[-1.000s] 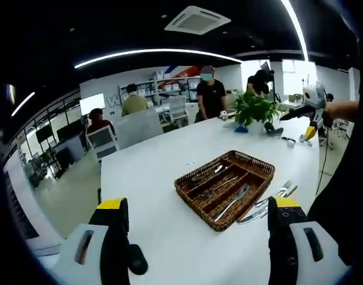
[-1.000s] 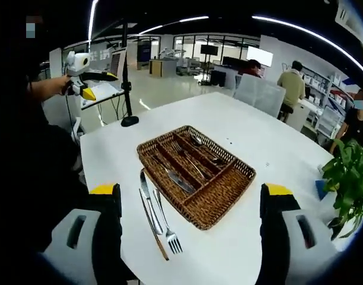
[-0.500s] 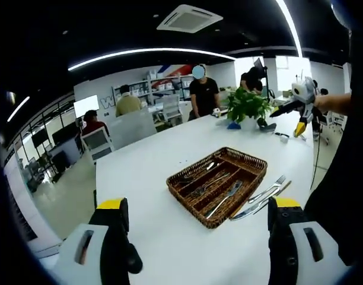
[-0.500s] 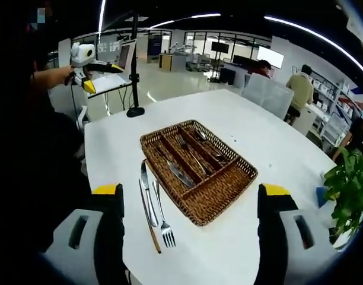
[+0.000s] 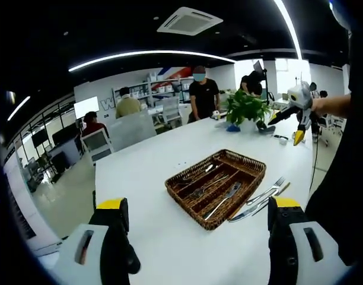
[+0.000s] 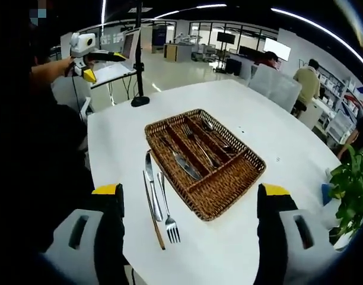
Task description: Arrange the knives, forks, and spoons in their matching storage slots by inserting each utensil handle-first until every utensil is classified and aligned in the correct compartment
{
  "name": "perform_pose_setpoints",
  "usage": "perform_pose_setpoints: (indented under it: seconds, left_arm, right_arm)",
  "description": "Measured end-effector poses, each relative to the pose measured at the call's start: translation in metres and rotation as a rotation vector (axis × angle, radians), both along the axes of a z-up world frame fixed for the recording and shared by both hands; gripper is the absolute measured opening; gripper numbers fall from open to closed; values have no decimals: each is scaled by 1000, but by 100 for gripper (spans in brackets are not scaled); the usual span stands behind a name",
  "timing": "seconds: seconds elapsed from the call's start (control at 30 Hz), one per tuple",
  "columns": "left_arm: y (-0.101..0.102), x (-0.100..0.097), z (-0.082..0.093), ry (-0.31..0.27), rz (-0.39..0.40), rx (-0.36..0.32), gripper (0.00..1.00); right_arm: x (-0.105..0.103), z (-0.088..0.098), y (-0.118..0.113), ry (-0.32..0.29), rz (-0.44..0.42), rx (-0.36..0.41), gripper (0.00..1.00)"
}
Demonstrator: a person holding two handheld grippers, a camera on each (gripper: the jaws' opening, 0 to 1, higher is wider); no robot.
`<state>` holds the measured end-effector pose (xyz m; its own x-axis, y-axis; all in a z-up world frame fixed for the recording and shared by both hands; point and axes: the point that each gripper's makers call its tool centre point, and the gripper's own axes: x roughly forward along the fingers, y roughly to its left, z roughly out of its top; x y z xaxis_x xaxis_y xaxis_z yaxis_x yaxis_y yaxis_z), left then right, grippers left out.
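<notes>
Left gripper point(image 5: 193, 217) hangs high over the white table point(image 5: 146, 172), jaws spread wide and empty, lined up toward the wicker cutlery tray point(image 5: 216, 185). In the right gripper view, a knife point(image 6: 150, 185), a fork point(image 6: 167, 208) and a slim wooden-looking stick point(image 6: 153, 211) lie side by side, just beside the tray's near wall, probably waiting to be sorted. Inside the tray point(image 6: 229, 190), a knife, fork and spoon sit in separate slots. Right gripper point(image 6: 190, 205), also gaping and empty, hovers above them.
</notes>
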<state>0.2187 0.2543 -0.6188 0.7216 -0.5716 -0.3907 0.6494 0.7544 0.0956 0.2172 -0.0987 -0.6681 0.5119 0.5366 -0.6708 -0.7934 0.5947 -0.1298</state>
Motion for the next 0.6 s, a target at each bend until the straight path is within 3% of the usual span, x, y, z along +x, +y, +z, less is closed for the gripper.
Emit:
perform_pose_setpoints:
  seconds: [0.23,0.47,0.6]
  left_arm:
    - [-1,-2,-3,4,2,-6,99]
    - [-3,-2,-13,18,7,-15,99]
    - [-7,-2,-16,22,0,-11,99]
  right_arm:
    - [1,-16,5,14,27,-31,93]
    - [1,-33,15,56,46,-5,92]
    - [-2,-44,18,78,73,-15,85]
